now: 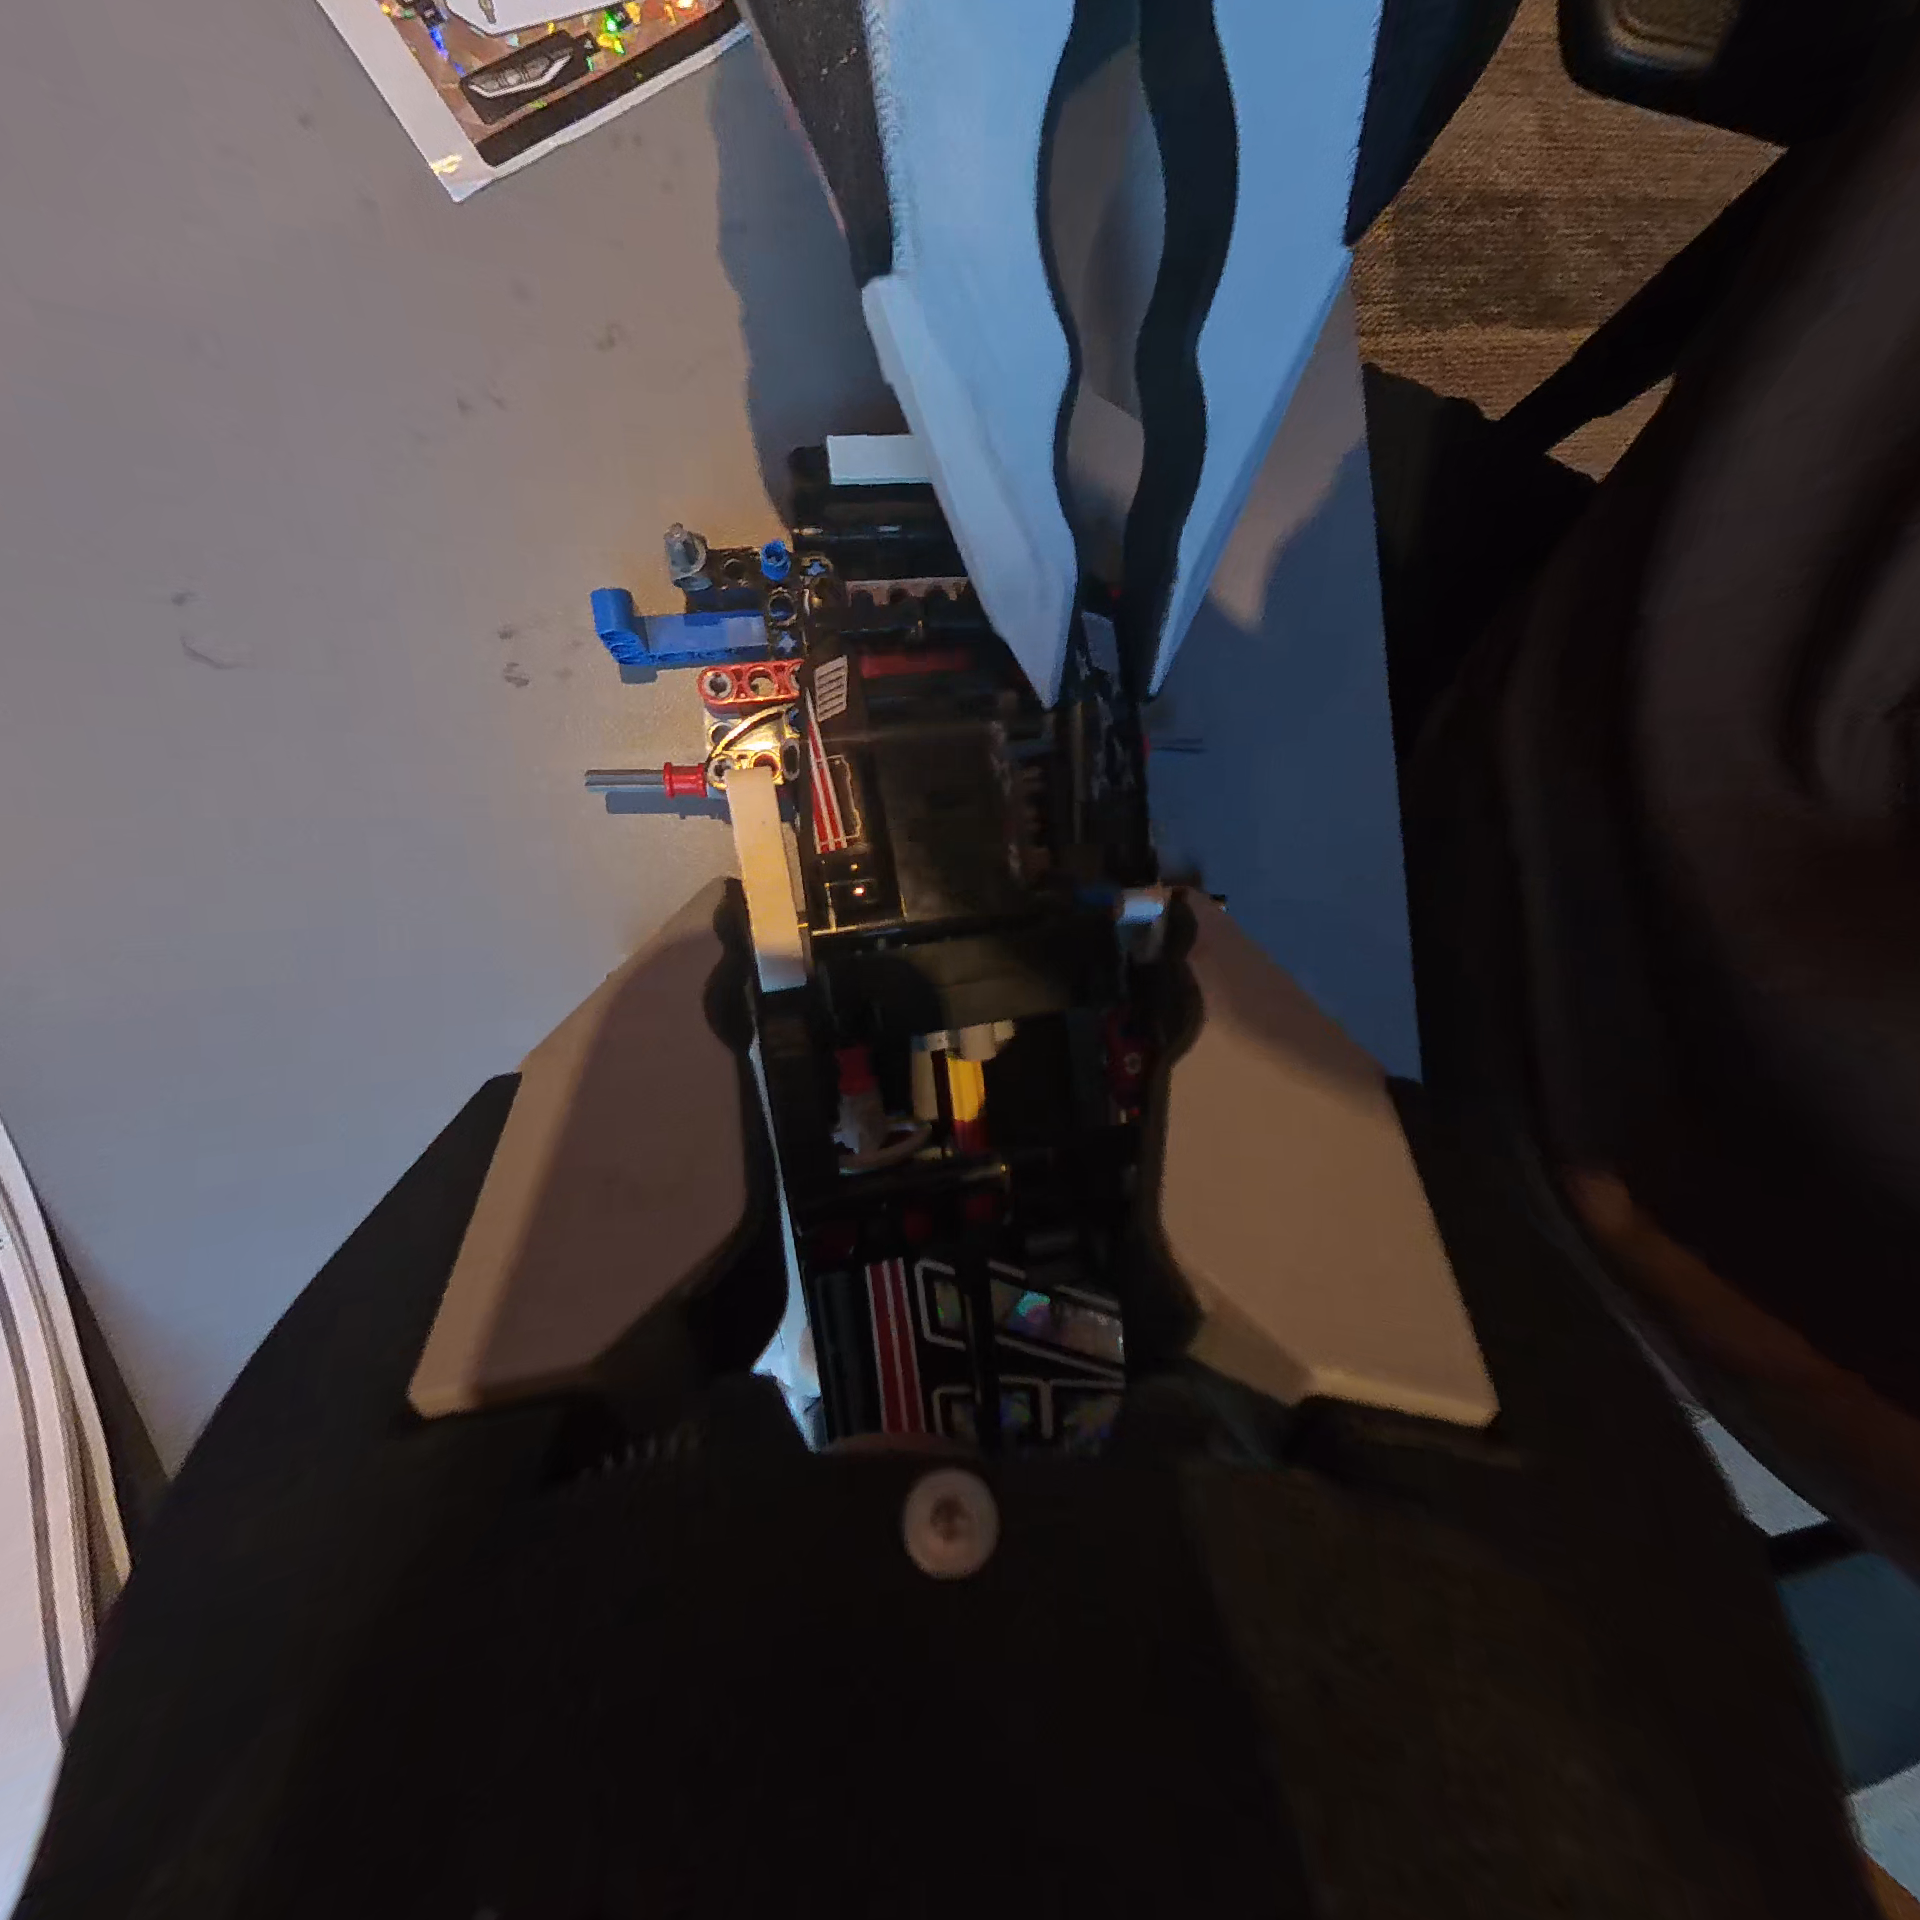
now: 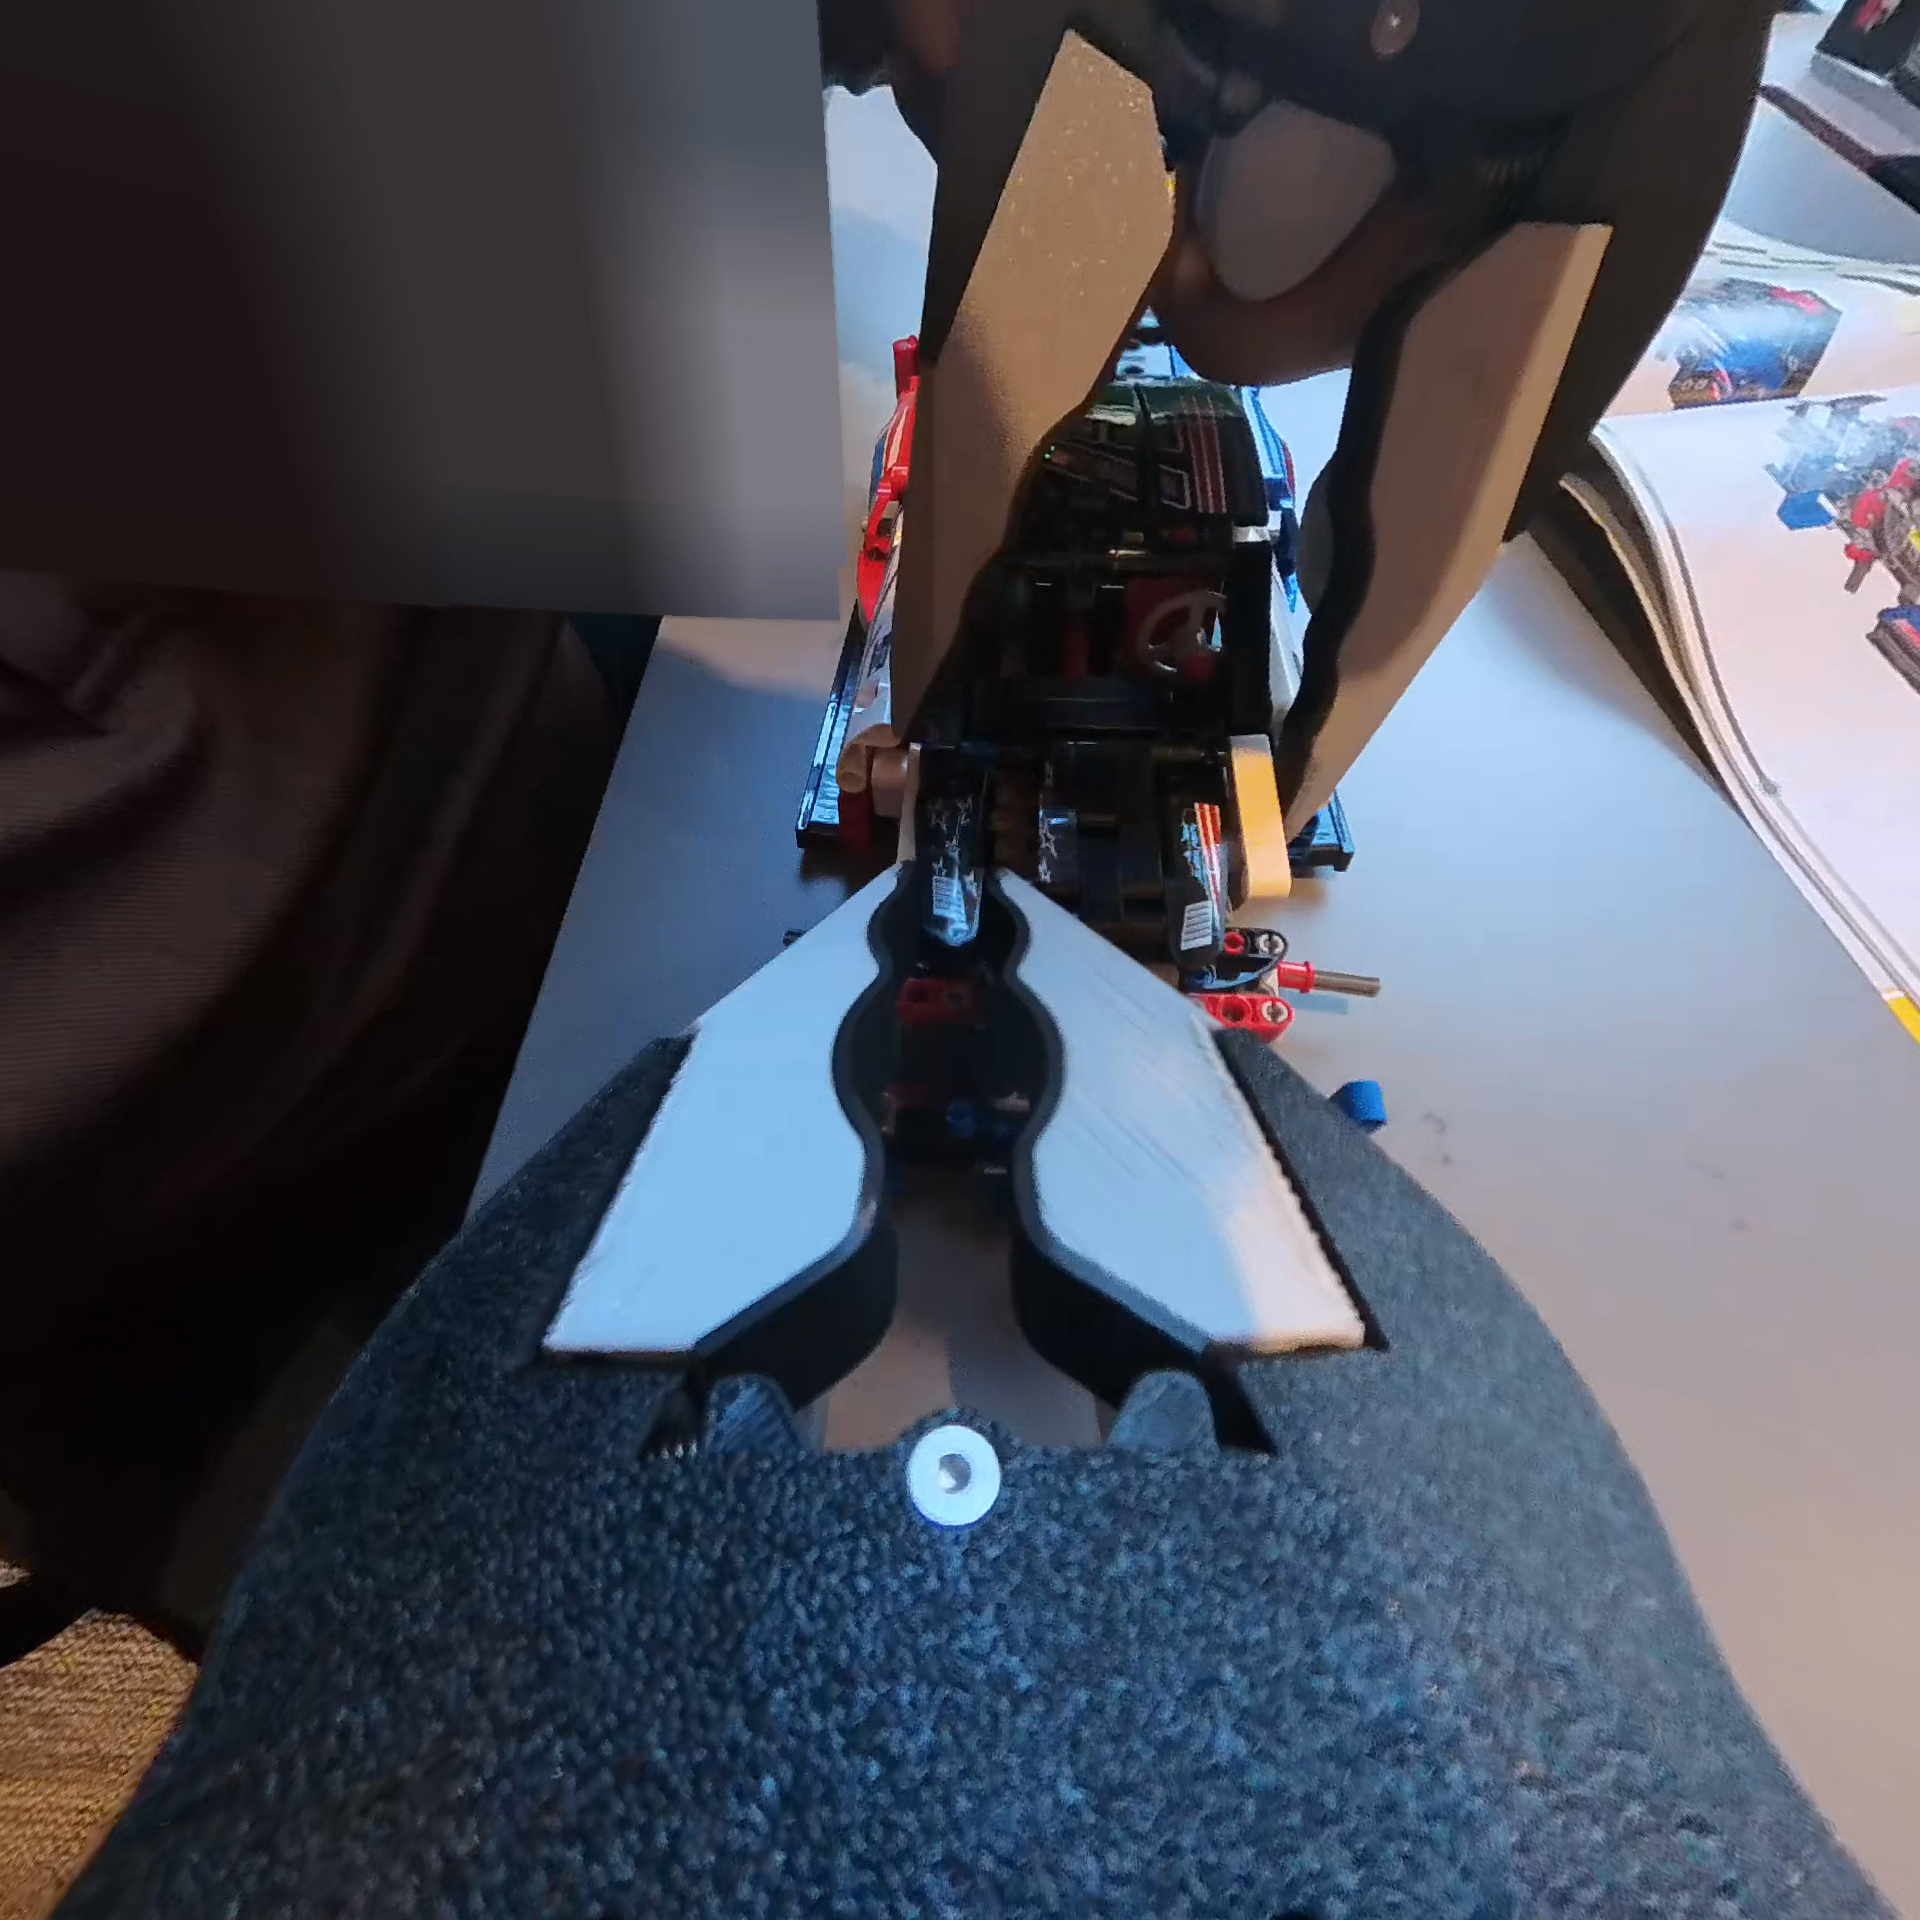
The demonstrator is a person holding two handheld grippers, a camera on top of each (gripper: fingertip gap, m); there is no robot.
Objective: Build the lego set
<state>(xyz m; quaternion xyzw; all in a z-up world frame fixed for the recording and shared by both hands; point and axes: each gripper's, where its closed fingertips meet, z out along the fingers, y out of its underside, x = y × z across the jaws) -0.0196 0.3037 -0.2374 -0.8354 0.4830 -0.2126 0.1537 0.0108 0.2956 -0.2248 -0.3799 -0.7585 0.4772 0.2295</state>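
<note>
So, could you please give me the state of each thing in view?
Black Lego car model: partly built, resting on the table.
Left gripper: shut on the car's body.
Right gripper: shut on a black panel at the car's end.
Instruction booklet: open.

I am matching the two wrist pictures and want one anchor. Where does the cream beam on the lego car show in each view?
Left wrist view: cream beam sits just left of centre, by the left gripper's left fingertip.
Right wrist view: it stands right of centre, by the far gripper's fingertip.
Shared landmark: the red pin sticking out sideways.
</note>
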